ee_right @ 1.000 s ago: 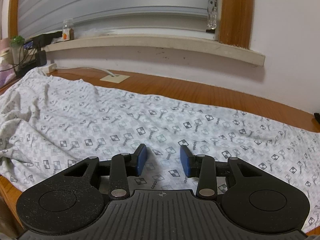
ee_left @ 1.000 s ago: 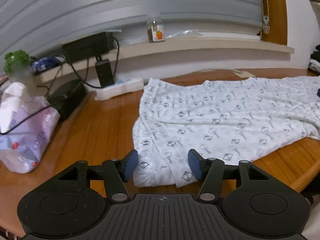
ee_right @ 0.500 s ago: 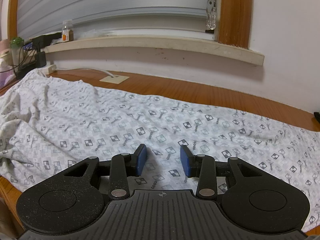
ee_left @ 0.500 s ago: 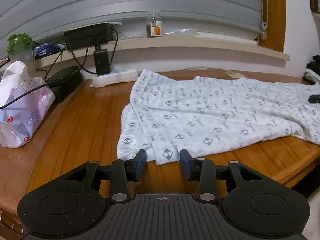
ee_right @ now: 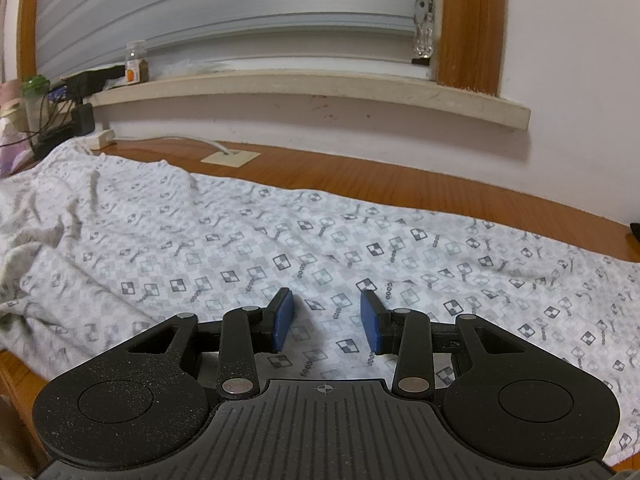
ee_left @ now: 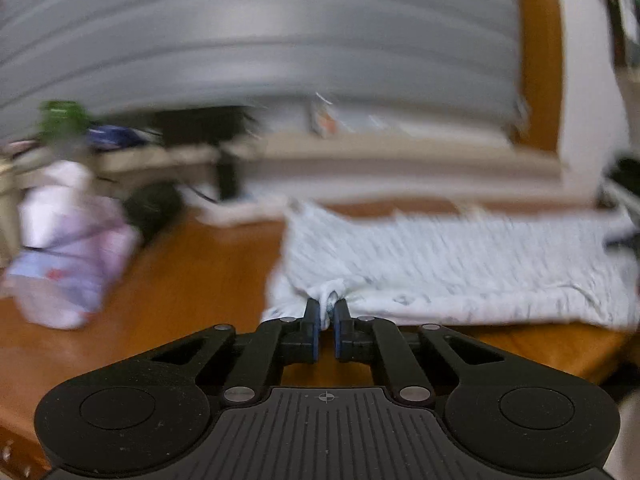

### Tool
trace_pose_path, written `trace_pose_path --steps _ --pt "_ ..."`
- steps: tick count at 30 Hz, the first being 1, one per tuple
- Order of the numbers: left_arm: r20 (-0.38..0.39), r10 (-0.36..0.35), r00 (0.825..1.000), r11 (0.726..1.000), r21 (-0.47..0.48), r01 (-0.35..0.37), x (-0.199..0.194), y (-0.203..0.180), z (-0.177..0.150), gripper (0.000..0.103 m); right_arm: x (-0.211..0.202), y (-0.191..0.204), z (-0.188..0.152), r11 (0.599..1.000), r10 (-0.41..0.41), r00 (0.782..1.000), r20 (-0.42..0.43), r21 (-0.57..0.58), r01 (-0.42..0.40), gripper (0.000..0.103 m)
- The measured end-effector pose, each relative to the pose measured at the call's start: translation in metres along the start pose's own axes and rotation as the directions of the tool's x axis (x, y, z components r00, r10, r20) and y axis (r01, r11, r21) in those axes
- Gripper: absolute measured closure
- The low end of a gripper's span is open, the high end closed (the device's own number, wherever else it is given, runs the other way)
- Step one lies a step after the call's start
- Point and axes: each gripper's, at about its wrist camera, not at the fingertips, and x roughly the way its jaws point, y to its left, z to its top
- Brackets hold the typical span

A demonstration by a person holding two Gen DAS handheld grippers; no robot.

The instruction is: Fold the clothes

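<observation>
The wooden surface [ee_right: 400, 184] carries a patterned white garment [ee_right: 248, 240] spread flat across it. The right gripper [ee_right: 326, 318] hovers over the cloth, fingers spread and empty. The left gripper [ee_left: 327, 312] has just been closing, its fingers now pinching the garment's near edge.

A white garment [ee_right: 304, 240] printed with small grey checkered diamonds lies spread and lightly wrinkled along the wooden table [ee_right: 400, 178], parallel to its far edge. Its near left corner [ee_left: 329, 300] is bunched into a small raised pinch.
</observation>
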Motion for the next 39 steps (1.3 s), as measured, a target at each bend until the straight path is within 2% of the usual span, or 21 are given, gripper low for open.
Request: trace_pose_path --steps 2,4,6,10,13,15,17,20,23,25,27,28,30,31,33,36,38,39 --pt "-0.042 0.043 0.998 0.999 0.019 -0.042 0.001 0.013 -0.002 0.096 0.000 0.000 0.000 1.000 0.001 1.000 -0.001 -0.006 -0.001 0.065" --pt "-0.088 0.036 0.995 0.999 0.029 -0.034 0.010 0.013 -0.008 0.096 0.001 -0.001 0.000 1.000 0.005 1.000 -0.001 -0.006 -0.005 0.065" --pt "-0.124 0.058 0.991 0.997 0.060 -0.051 0.020 0.008 -0.014 0.096 0.001 -0.002 0.000 1.000 0.005 1.000 0.000 -0.004 -0.005 0.065" --pt "-0.167 0.000 0.986 1.000 0.007 0.001 0.020 0.020 -0.018 0.094 0.001 -0.002 0.000 1.000 0.006 1.000 0.003 -0.004 -0.006 0.065" --pt "-0.154 0.020 0.988 1.000 -0.005 -0.021 0.013 0.026 -0.016 0.089 0.000 -0.002 -0.001 1.000 0.007 1.000 0.004 -0.003 -0.007 0.065" --pt "-0.145 0.037 0.989 0.999 -0.010 -0.039 0.011 0.029 -0.015 0.080 0.000 -0.002 -0.001 1.000 0.008 1.000 0.005 -0.001 -0.008 0.065" --pt "-0.134 0.032 0.990 0.999 -0.019 -0.035 0.012 0.031 -0.013 0.066 0.000 -0.002 -0.001 1.000 0.008 1.000 0.006 -0.001 -0.008 0.065" --pt "-0.103 -0.030 0.994 0.998 -0.065 0.024 0.018 0.032 -0.012 0.058 0.000 -0.001 -0.001 1.000 0.006 1.000 0.006 0.000 -0.006 0.065" --pt "-0.082 -0.110 0.990 0.989 -0.112 0.101 0.025 0.030 -0.014 0.058 -0.001 -0.001 -0.002 1.000 0.005 1.000 0.007 -0.001 -0.005 0.065" --pt "-0.073 -0.139 0.988 0.983 -0.132 0.129 0.026 0.030 -0.015 0.058 -0.001 -0.001 -0.002 1.000 0.005 1.000 0.008 -0.001 -0.005 0.065" --pt "-0.069 -0.110 0.992 0.988 -0.120 0.101 0.024 0.030 -0.015 0.065 -0.001 0.000 -0.002 1.000 0.006 1.000 0.008 0.000 -0.006 0.064" --pt "-0.067 -0.079 0.995 0.992 -0.108 0.072 0.022 0.030 -0.015 0.086 -0.001 -0.001 -0.002 1.000 0.005 1.000 0.008 -0.001 -0.005 0.064" --pt "-0.078 -0.011 0.997 0.996 -0.087 0.004 0.019 0.032 -0.013 0.091 -0.001 0.000 -0.002 1.000 0.003 1.000 0.009 -0.001 -0.003 0.064" --pt "-0.070 0.033 0.997 0.996 -0.075 -0.038 0.016 0.032 -0.011 0.100 -0.001 0.000 -0.002 1.000 0.002 1.000 0.009 -0.002 -0.002 0.064" --pt "-0.051 0.105 0.993 0.992 -0.070 -0.108 0.011 0.033 -0.006 0.100 -0.001 0.001 -0.002 1.000 0.002 1.000 0.010 -0.002 -0.002 0.064" --pt "-0.008 0.105 0.994 0.992 -0.070 -0.105 0.009 0.031 0.009 0.080 -0.001 0.001 -0.003 1.000 0.002 1.000 0.011 -0.002 -0.002 0.064" --pt "-0.001 0.069 0.998 0.997 -0.021 -0.069 0.020 0.022 0.022 0.049 -0.001 0.001 -0.003 1.000 0.002 1.000 0.012 -0.001 -0.002 0.064" --pt "-0.003 0.057 0.998 0.998 0.016 -0.057 0.030 0.014 0.027 0.046 -0.001 0.001 -0.003 1.000 0.003 1.000 0.012 0.000 -0.003 0.064"
